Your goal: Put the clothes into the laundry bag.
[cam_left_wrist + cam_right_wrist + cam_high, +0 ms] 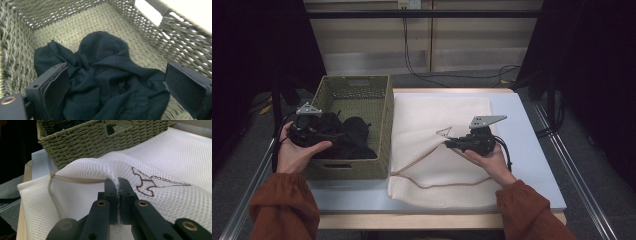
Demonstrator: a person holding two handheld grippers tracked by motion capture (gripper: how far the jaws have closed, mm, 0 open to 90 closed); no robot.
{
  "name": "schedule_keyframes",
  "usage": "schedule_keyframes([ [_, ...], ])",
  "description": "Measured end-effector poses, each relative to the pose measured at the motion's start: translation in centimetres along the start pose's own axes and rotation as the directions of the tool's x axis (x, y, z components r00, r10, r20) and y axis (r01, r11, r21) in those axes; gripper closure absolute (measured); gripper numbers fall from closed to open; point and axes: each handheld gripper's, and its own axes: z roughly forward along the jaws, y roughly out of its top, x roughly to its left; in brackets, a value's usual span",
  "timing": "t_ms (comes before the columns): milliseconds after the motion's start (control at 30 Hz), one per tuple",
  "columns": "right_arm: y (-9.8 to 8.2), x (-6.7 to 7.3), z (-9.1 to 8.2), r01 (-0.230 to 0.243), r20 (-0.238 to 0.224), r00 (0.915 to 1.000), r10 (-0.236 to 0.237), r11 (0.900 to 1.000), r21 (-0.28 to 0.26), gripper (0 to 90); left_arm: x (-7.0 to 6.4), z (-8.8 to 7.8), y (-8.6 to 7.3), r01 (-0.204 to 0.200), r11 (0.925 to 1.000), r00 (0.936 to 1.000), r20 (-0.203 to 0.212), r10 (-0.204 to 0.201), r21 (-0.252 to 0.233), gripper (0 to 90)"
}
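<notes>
High view: left gripper (323,134) over woven basket (382,102) at table's left, tips lost against crumpled dark garment (351,135) inside. Right gripper (451,143) at cream mesh bag (439,172), centre table.

Left gripper view: jaws wide apart, nothing pinched; soft black folds between them on coarse weave, near edge of cloth cut off.

Right gripper view: jaws clamped on raised pinch of white netting beside brown stitched emblem (152,183); tan cord (75,180) along bag's edge.

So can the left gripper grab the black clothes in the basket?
Probably yes. The left gripper hangs over the black garment inside the woven basket, jaws wide open on either side of it, with nothing lying on top.
</notes>
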Motion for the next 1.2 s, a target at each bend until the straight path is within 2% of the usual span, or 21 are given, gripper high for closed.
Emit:
schedule_keyframes([
  [167, 0.0, 0.0, 0.1, 0.0, -0.002, 1.0, 0.0, 1.0, 0.006, 87.4, 0.6, 1.0, 0.4, -0.002, 0.9994, 1.0, -0.002, 0.002, 0.035, 6.4],
  [200, -0.1, 0.0, 0.2, -0.001, -0.004, 1.0, 0.001, 1.0, 0.006, 87.4, 0.6, 1.3, 0.5, 0.003, 0.9997, 1.0, -0.009, -0.003, 0.023, 6.4],
  [233, -0.1, 0.0, 0.2, 0.0, -0.005, 1.0, 0.0, 1.0, 0.008, 87.4, 0.8, 1.4, 0.6, -0.007, 0.9992, 1.0, -0.003, 0.007, 0.04, 6.4],
  [333, -0.1, 0.0, 0.2, -0.001, -0.006, 1.0, 0.002, 1.0, 0.008, 87.4, 1.0, 2.4, 0.7, -0.008, 0.9978, 0.9998, -0.019, 0.009, 0.066, 6.4],
  [367, -0.1, 0.0, 0.2, -0.001, -0.006, 1.0, 0.001, 1.0, 0.009, 87.3, 1.1, 2.8, 0.7, 0.001, 0.9968, 0.9999, -0.01, 0.0, 0.081, 6.4],
  [400, -0.1, 0.0, 0.2, -0.001, -0.005, 1.0, 0.001, 1.0, 0.009, 87.3, 1.3, 3.1, 0.7, 0.015, 0.9931, 0.9999, 0.003, -0.015, 0.117, 6.4],
  [433, -0.1, 0.0, 0.2, -0.001, -0.005, 1.0, 0.001, 1.0, 0.01, 87.4, 1.4, 3.3, 0.8, 0.029, 0.9898, 0.9996, -0.006, -0.029, 0.139, 6.4],
  [467, -0.1, 0.0, 0.2, -0.001, -0.006, 1.0, 0.001, 1.0, 0.01, 87.4, 1.6, 3.4, 1.0, 0.02, 0.9863, 0.9998, 0.0, -0.02, 0.164, 6.4],
  [533, -0.2, 0.0, 0.3, 0.002, -0.006, 1.0, -0.002, 1.0, 0.011, 87.3, 1.7, 3.6, 1.3, 0.001, 0.9841, 1.0, -0.004, 0.0, 0.178, 6.9],
  [633, -0.1, 0.0, 0.2, -0.001, -0.005, 1.0, 0.001, 1.0, 0.011, 87.3, 2.0, 4.0, 1.6, 0.0, 0.9836, 0.9999, -0.014, 0.003, 0.181, 6.6],
  [700, -0.1, 0.0, 0.2, 0.0, -0.007, 1.0, 0.0, 1.0, 0.01, 87.3, 2.3, 4.4, 1.6, -0.005, 0.9778, 0.9995, -0.028, 0.011, 0.209, 6.6],
  [767, -0.1, 0.0, 0.2, -0.002, -0.005, 1.0, 0.002, 1.0, 0.01, 87.4, 2.7, 4.9, 1.5, -0.006, 0.9682, 0.9995, -0.03, 0.014, 0.25, 6.0],
  [833, -0.2, 0.0, 0.3, -0.001, -0.006, 1.0, 0.001, 1.0, 0.013, 87.3, 2.9, 5.5, 1.3, 0.016, 0.9667, 0.9993, -0.037, -0.006, 0.255, 6.1],
  [867, -0.2, 0.0, 0.3, -0.001, -0.008, 1.0, 0.001, 1.0, 0.014, 87.3, 3.0, 5.7, 1.2, 0.011, 0.9652, 0.9996, -0.026, -0.004, 0.261, 6.2],
  [900, -0.2, 0.0, 0.3, 0.0, -0.008, 1.0, 0.0, 1.0, 0.014, 87.3, 3.0, 6.1, 1.1, 0.021, 0.9612, 0.9998, -0.005, -0.02, 0.275, 5.8],
  [933, -0.2, 0.0, 0.3, 0.0, -0.008, 1.0, 0.0, 1.0, 0.014, 87.2, 3.0, 6.4, 1.1, -0.007, 0.9531, 0.9998, 0.019, 0.001, 0.302, 5.1],
  [967, -0.2, 0.0, 0.3, 0.001, -0.01, 0.9999, -0.001, 1.0, 0.013, 87.1, 2.8, 6.7, 1.0, -0.027, 0.9506, 0.9996, 0.013, 0.025, 0.309, 6.5],
  [1000, -0.2, 0.0, 0.3, 0.002, -0.011, 0.9999, -0.002, 1.0, 0.013, 87.2, 2.8, 6.8, 1.1, -0.007, 0.9491, 0.9999, -0.008, 0.01, 0.315, 8.2],
  [1033, -0.2, 0.0, 0.3, 0.001, -0.009, 1.0, -0.001, 1.0, 0.013, 87.2, 2.9, 7.0, 1.0, -0.001, 0.9483, 1.0, -0.002, 0.002, 0.317, 7.1],
  [1167, -0.2, 0.0, 0.3, 0.002, -0.01, 1.0, -0.002, 1.0, 0.017, 87.3, 3.2, 7.8, 0.8, -0.001, 0.9324, 0.9993, -0.035, 0.015, 0.361, 6.5],
  [1200, -0.3, 0.0, 0.4, 0.004, -0.01, 0.9999, -0.004, 1.0, 0.018, 87.2, 3.3, 8.0, 0.8, 0.013, 0.9336, 0.999, -0.044, 0.003, 0.358, 6.3],
])
